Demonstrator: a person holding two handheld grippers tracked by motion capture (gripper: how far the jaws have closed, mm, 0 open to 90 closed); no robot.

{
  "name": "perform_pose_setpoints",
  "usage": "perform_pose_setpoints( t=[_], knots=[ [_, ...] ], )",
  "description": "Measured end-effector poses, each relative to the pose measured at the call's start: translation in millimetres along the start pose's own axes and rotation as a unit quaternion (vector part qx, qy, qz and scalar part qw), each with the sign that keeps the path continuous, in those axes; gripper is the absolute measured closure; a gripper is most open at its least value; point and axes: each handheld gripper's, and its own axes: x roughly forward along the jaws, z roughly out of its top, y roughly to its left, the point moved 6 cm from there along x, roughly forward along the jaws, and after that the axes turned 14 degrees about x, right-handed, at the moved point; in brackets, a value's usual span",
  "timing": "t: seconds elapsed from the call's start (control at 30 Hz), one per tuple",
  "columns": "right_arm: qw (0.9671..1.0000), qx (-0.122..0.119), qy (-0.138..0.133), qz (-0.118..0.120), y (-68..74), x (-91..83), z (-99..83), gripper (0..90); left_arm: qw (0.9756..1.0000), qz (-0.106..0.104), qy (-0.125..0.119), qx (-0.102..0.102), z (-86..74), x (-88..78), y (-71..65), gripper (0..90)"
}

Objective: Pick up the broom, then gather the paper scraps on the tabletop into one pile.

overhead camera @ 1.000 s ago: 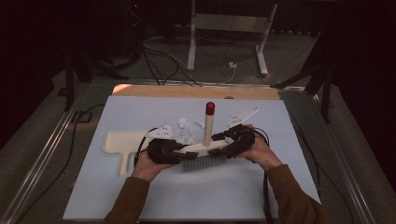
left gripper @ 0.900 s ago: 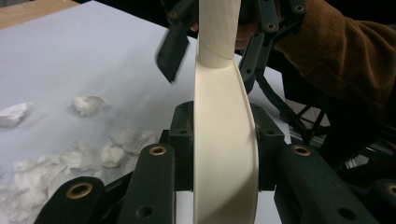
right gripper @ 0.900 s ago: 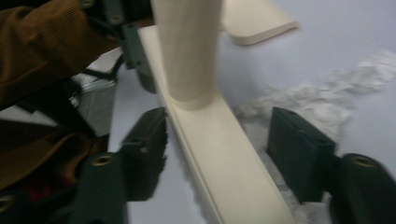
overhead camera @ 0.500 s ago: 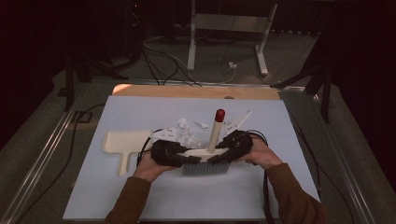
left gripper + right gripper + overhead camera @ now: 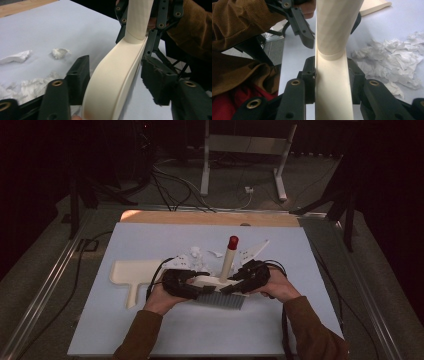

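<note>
Brush [image 5: 220, 282] clamped by both grippers, dustpan [image 5: 131, 272] lying apart, holding nothing

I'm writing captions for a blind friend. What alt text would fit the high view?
Seen from above, a person's two hands each hold a black gripper, the left gripper and right gripper clamping opposite ends of a cream brush whose red-tipped handle stands up. It sits on a pale blue table, with crumpled paper scraps behind and a cream dustpan to the left.

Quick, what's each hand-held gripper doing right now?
Left hand-held gripper: jaws around the cream brush, grip uncertain.
Right hand-held gripper: shut on the brush.
</note>
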Motion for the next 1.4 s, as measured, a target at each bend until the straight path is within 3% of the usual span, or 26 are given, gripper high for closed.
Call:
perform_pose_setpoints(
  t=[0.07,0.17,0.33,0.4,0.43,0.47,0.87,1.0,1.23,1.4],
  knots=[
    [1.0,0.001,-0.004,-0.008,-0.9,-1.6,0.4,67.7,0.9998,0.018,-0.005,-0.004,0.0,-4.0,1.4,28.5],
    [0.9999,0.004,-0.009,-0.012,-1.6,-3.0,0.7,67.7,0.9987,0.049,-0.01,-0.007,-0.8,-10.8,4.2,18.8],
    [0.9995,0.013,-0.015,-0.023,-4.3,-3.7,1.9,67.7,0.9948,0.098,-0.013,-0.022,-2.6,-18.5,9.5,11.0],
    [0.9995,0.012,-0.017,-0.026,-4.7,-3.5,2.1,67.7,0.9941,0.104,-0.017,-0.025,-2.9,-21.3,10.7,1.8],
    [0.9994,0.012,-0.017,-0.027,-4.7,-3.5,2.0,67.6,0.992,0.123,-0.017,-0.027,-3.3,-24.6,13.0,0.8],
    [0.9994,0.012,-0.017,-0.027,-4.7,-3.5,2.0,67.6,0.992,0.123,-0.017,-0.027,-3.3,-24.6,13.0,0.4],
    [0.9991,0.01,-0.022,-0.035,-4.4,-5.4,2.5,67.6,0.9772,0.206,-0.029,-0.043,-12.6,-50.4,22.6,0.4],
    [0.9991,0.008,-0.022,-0.036,-4.0,-5.4,2.6,67.6,0.9688,0.24,-0.037,-0.052,-17.0,-62.8,24.1,0.4],
    [0.9988,0.007,-0.03,-0.039,-2.7,-6.7,4.3,67.6,0.9458,0.313,-0.053,-0.067,-27.8,-88.7,25.8,0.4],
    [0.9985,0.007,-0.035,-0.041,-2.4,-6.3,6.3,67.7,0.9377,0.336,-0.05,-0.074,-38.2,-100.1,25.6,0.5]
  ],
)
